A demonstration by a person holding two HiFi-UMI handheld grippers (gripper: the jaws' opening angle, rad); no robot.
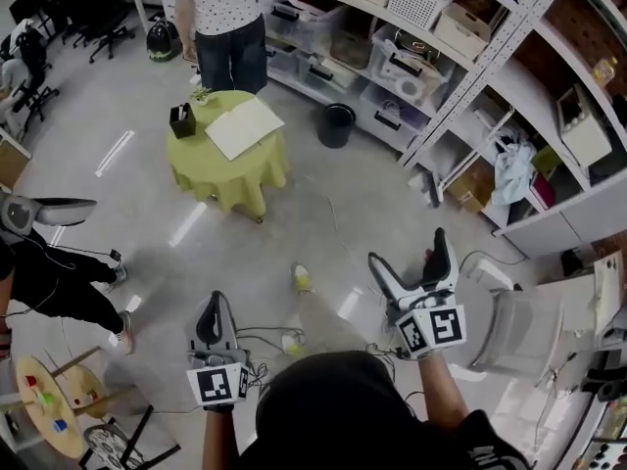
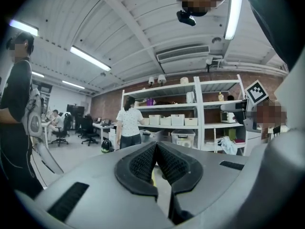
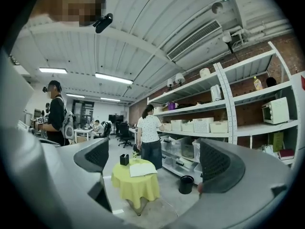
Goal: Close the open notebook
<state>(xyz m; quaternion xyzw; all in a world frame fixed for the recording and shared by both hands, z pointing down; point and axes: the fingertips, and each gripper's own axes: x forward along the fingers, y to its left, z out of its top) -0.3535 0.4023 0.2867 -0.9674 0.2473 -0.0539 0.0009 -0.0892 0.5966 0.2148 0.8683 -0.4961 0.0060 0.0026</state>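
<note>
The open notebook [image 1: 243,127] lies with its white pages up on a small round table under a yellow-green cloth [image 1: 225,179], far ahead across the floor. The right gripper view shows the notebook [image 3: 143,169] on the table [image 3: 136,187] between its jaws, at a distance. My left gripper [image 1: 213,306] is held low at the bottom left, its black pads [image 2: 143,163] pressed together with nothing between them. My right gripper [image 1: 409,253] stands open and empty, to the right of the left one. Both are well short of the table.
A black pen holder [image 1: 182,120] and a small plant [image 1: 201,94] share the table. A person [image 1: 225,18] stands right behind it. A black bin [image 1: 336,124] sits by the long shelves [image 1: 441,27]. Another person [image 1: 49,272] stands at the left, cables lie on the floor.
</note>
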